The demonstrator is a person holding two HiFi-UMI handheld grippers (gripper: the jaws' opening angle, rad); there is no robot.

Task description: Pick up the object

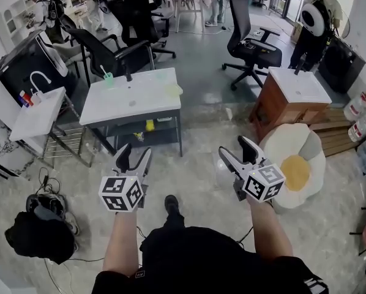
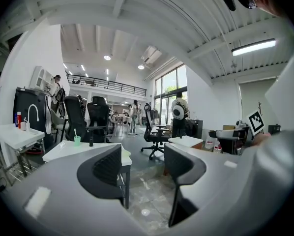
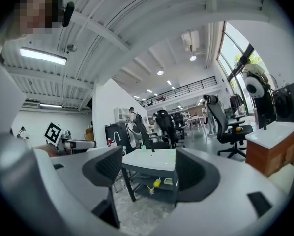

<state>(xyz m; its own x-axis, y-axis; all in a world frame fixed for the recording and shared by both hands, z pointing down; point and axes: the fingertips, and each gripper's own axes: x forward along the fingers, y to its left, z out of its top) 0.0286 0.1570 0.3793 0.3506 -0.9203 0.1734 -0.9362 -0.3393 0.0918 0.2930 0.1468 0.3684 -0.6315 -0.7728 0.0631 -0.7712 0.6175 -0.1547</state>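
- The left tongs (image 1: 134, 155) are released: in the left gripper view (image 2: 144, 168) the jaws stand wide apart with only floor between them.
- The right tongs (image 1: 234, 147) are likewise released and empty; their own view (image 3: 148, 171) shows the desk framed in the gap.
- Both are held out level at waist height, aimed forward. This looks like a ready carry for an approach rather than a reach.
- The desk (image 1: 131, 103) stands well ahead, apart from both tongs, so the task seems barely begun.
- The task names no particular object. The likely candidates are on or under the desk:
  - a green cup (image 1: 108, 78) at its far left
  - a pale lump (image 1: 172, 90) at its right edge
  - a yellow thing (image 1: 149, 125) on the shelf (image 1: 161, 129) below
- I cannot tell which is meant.
- The open jaws suit any of them. The next move probably calls for stepping closer and lowering one pair of tongs around the chosen thing.
- The cup looks light and tall, so a clumsy approach could tip it.
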